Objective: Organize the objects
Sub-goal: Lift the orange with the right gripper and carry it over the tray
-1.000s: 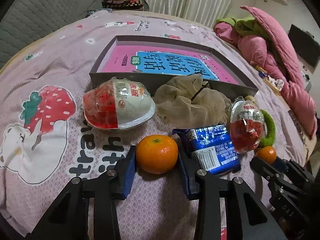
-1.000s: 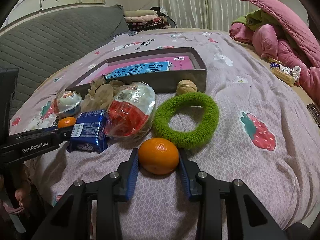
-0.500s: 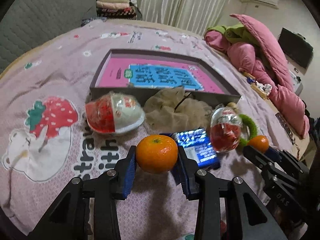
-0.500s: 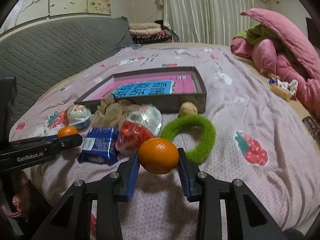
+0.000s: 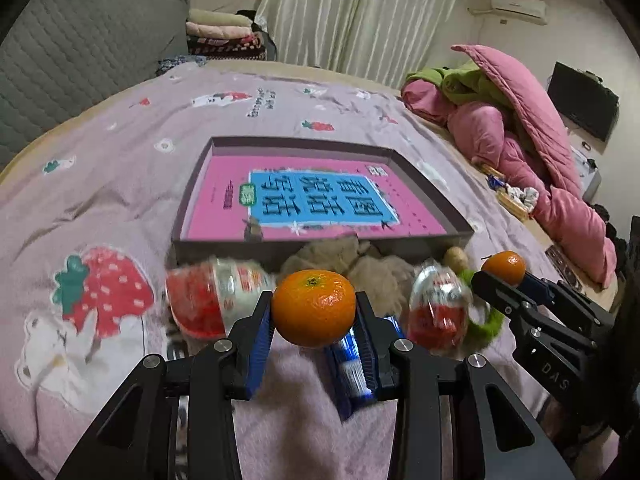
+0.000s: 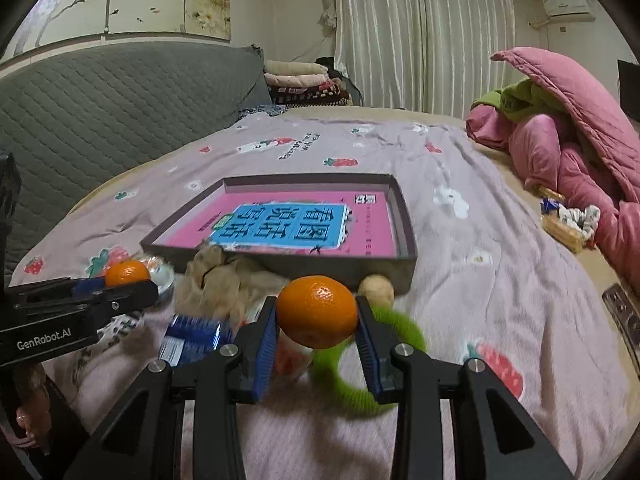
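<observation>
My left gripper (image 5: 314, 312) is shut on an orange tangerine (image 5: 314, 306), held above the bedspread. My right gripper (image 6: 317, 314) is shut on a second tangerine (image 6: 317, 310), also lifted clear of the bed. Each gripper shows in the other's view: the right one (image 5: 502, 270) at the right edge, the left one (image 6: 128, 276) at the left edge. Beyond both lies a shallow grey box (image 5: 452, 216) (image 6: 404, 216) lined with a pink and blue printed sheet. Below the grippers lie two red-and-clear snack cups (image 5: 212, 300) (image 5: 438, 308), a blue packet (image 6: 192, 334), a beige crumpled cloth (image 6: 216, 280) and a green fuzzy ring (image 6: 400, 328).
A small brown nut-like ball (image 6: 376, 290) rests against the box's near corner. Pink and green bedding (image 6: 560, 128) is piled at the right. A grey quilted headboard (image 6: 100, 108) runs along the left. Wrapped snacks (image 6: 564, 220) lie near the bed's right edge.
Both grippers have risen off the bedspread, each carrying its tangerine. The objects on the bed now sit lower and smaller in both views, and more of the box's inside shows.
</observation>
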`<state>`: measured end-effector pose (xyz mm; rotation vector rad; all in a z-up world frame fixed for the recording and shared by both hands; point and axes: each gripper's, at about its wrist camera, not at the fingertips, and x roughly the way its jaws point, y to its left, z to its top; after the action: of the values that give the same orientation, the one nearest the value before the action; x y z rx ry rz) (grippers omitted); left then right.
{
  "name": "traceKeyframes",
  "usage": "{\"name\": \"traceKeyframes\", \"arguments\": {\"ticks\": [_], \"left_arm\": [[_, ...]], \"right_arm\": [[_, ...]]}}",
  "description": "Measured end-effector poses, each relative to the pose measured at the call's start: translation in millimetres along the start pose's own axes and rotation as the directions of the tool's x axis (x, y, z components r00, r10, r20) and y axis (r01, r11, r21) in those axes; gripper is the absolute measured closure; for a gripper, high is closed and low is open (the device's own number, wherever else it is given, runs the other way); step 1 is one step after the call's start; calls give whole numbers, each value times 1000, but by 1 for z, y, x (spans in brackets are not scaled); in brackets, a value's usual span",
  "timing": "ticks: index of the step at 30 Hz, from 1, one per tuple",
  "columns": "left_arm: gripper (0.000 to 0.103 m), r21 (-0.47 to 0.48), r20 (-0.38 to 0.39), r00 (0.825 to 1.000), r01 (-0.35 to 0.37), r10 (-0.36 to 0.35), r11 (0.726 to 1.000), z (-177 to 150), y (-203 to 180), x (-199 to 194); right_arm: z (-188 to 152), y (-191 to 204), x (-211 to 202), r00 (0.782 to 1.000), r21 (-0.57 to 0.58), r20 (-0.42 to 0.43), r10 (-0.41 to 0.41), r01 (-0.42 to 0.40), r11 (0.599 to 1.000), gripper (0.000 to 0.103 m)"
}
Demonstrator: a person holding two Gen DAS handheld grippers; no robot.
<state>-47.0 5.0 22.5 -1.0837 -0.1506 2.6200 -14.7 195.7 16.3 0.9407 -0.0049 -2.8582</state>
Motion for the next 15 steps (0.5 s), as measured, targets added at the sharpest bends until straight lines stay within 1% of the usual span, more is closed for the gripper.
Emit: {"name": "traceKeyframes", "arguments": {"ticks": [4,7,10,15], "left_arm": [[64,16,11,1000,-13,12,1000,20,1,11],[64,1,5,1000,-5,5,1000,34,5,22],[64,-7,-1,1000,-18,18,1000,46,11,35],[64,-9,-15,999,-43,43,999,62,21,56]], "right_arm": [[14,-4,14,1000,-5,-2,-4,4,1000,66],[24,-8,24,1000,2,-1,-3,3,1000,66],[36,-12,37,1000,3,3,-5,5,1000,66],[48,-17,65,999,21,-32,13,-12,1000,66]]}}
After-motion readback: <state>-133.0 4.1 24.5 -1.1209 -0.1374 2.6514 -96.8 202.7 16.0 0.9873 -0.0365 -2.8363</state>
